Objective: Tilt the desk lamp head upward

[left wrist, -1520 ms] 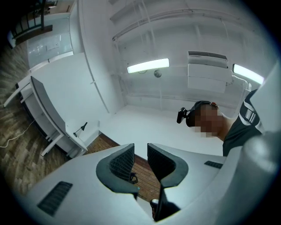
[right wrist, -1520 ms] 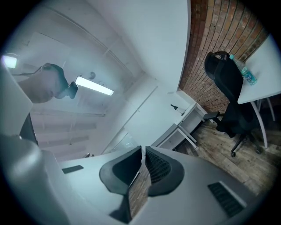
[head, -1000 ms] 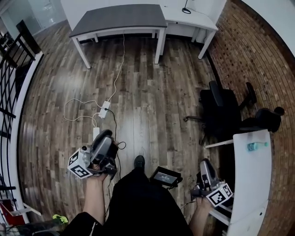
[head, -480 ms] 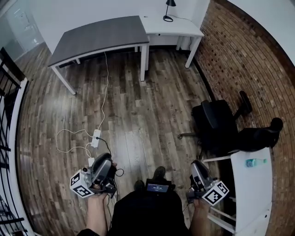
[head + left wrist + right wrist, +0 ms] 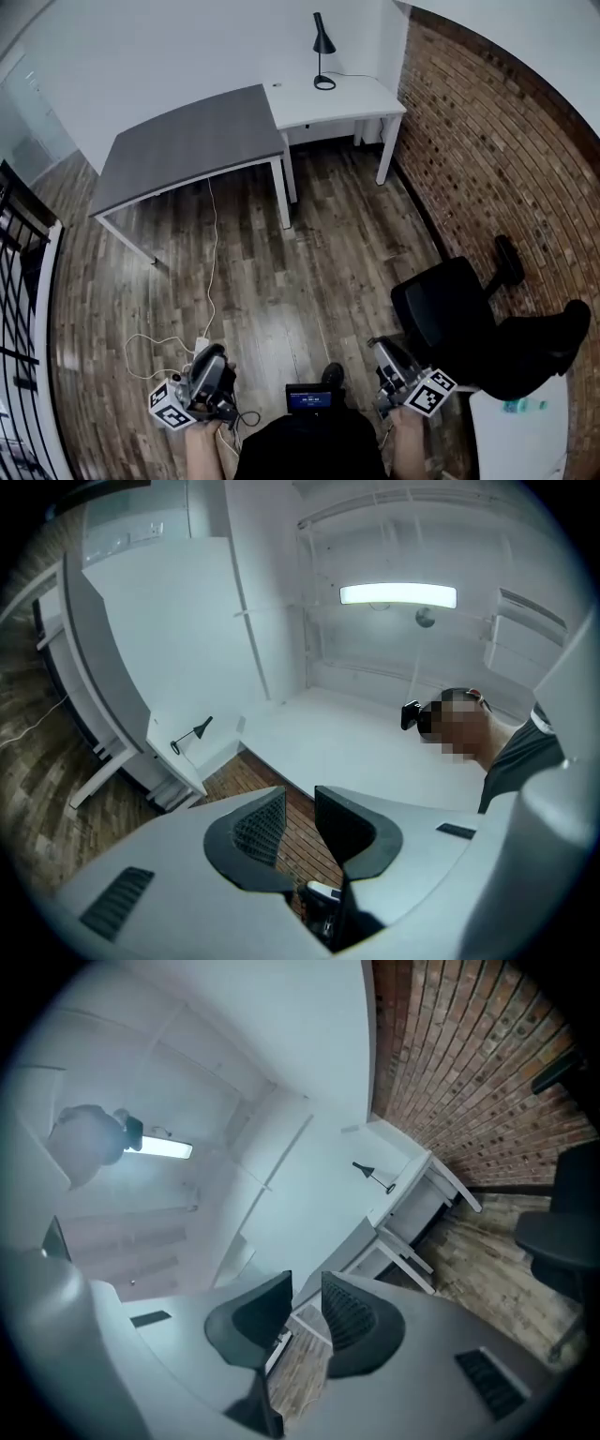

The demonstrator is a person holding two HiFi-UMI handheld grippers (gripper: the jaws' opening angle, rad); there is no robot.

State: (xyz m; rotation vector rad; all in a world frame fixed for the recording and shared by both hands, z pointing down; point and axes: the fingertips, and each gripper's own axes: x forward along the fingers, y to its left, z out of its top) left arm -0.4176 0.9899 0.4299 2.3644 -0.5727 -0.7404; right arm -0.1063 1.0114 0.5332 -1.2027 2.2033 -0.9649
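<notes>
Head view: my desk lamp (image 5: 320, 56) stands upright at twelve o'clock, shade drooping, fuller in view than before; left tool (image 5: 300, 803) part-open, empty; right tool (image 5: 307, 1288) just opening, empty.

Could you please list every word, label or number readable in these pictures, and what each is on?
No text can be read anywhere.
The screen: lit lines, too small to read.
The left cube and right cube: black-and-white square patterns, no letters.
The bottle: label blurred.

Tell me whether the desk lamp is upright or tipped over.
Upright: the desk lamp stands on its base on the white desk, stem vertical.
</notes>
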